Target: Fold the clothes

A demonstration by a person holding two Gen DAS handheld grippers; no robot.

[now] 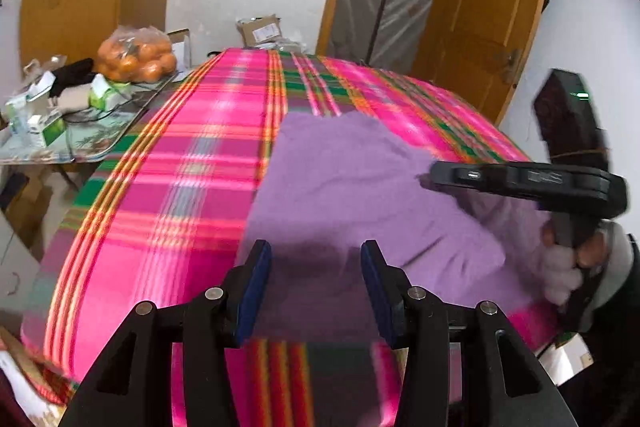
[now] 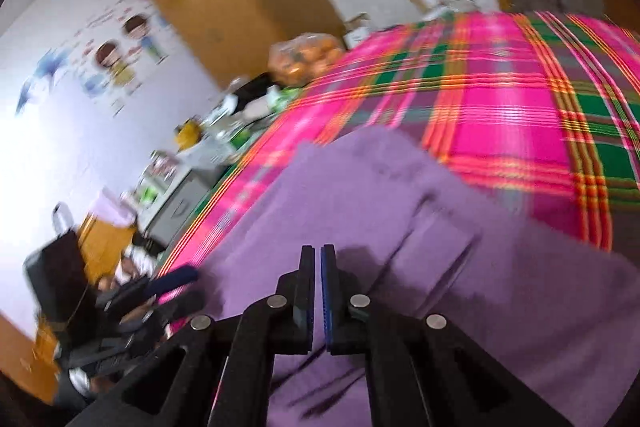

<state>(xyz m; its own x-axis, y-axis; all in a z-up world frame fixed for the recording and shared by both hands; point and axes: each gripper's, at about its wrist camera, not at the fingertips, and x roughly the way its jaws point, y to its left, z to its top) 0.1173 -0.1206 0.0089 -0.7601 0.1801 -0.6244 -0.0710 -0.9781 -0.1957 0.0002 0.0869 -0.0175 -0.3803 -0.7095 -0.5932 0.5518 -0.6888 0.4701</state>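
A purple garment (image 1: 360, 187) lies flat on a pink plaid sheet (image 1: 168, 195), partly folded, with a crease across its right part. My left gripper (image 1: 315, 251) hangs over the garment's near left edge, jaws open and nothing between them. My right gripper (image 1: 436, 175) reaches in from the right over the cloth, held by a hand (image 1: 568, 267). In the right wrist view the right gripper (image 2: 317, 259) stands over the purple garment (image 2: 400, 195) with only a narrow slit between its pads, and no cloth shows in it. The left gripper (image 2: 180, 279) appears at the left edge of the sheet (image 2: 500, 127).
A bag of oranges (image 1: 136, 57) and small cartons (image 1: 52, 127) crowd a side table left of the bed. Cardboard packages (image 1: 260, 29) sit at the far end. A wooden door (image 1: 480, 7) stands open at the back right.
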